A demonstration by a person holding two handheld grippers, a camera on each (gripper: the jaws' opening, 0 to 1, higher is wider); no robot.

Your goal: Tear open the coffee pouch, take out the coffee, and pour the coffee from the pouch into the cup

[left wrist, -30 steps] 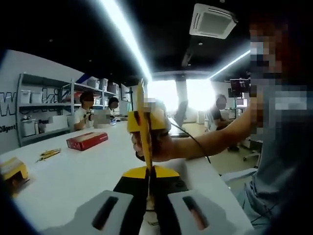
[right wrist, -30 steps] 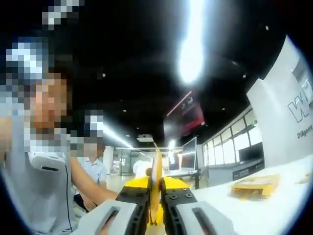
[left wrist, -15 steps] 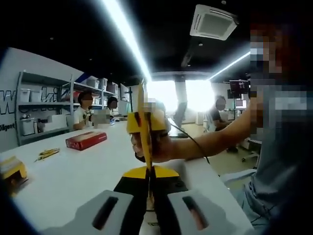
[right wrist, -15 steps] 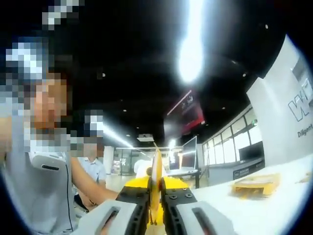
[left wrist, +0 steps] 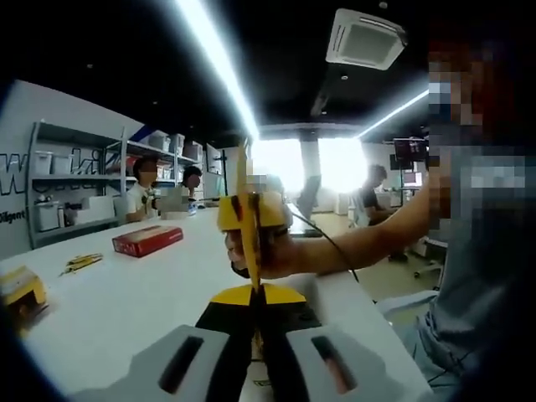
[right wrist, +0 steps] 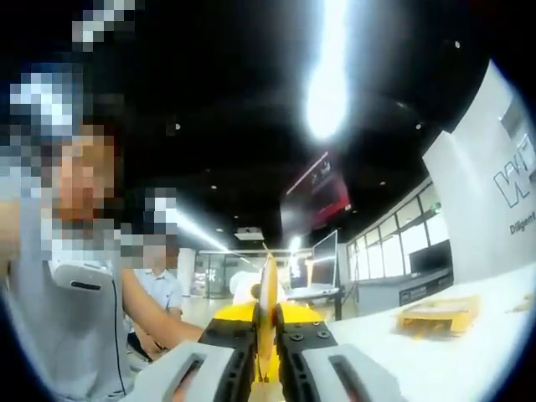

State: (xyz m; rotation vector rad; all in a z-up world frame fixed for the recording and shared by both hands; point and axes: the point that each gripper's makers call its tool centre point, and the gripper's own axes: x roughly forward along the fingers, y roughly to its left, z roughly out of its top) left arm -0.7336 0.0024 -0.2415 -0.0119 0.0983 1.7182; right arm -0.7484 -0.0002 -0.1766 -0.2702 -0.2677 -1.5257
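— Pouch (left wrist: 244, 219) material?
— Thin, flat, yellow, seen edge-on; one only, held up above the smooth white worktop (left wrist: 126, 301).
— Grippers?
— Two: left gripper (left wrist: 255, 322) and right gripper (right wrist: 265, 331), both pinching the pouch. One red box (left wrist: 148, 239) lies beyond.

The coffee pouch (left wrist: 244, 219) is a thin yellow sachet seen edge-on, standing upright as a narrow strip. In the left gripper view it rises from between the near jaws, which are closed flat against its lower part, and its upper part passes through the other gripper, held in a hand above a white table. In the right gripper view the same pouch (right wrist: 268, 322) shows again as a slim yellow blade pinched between the jaws, its tip pointed upward.
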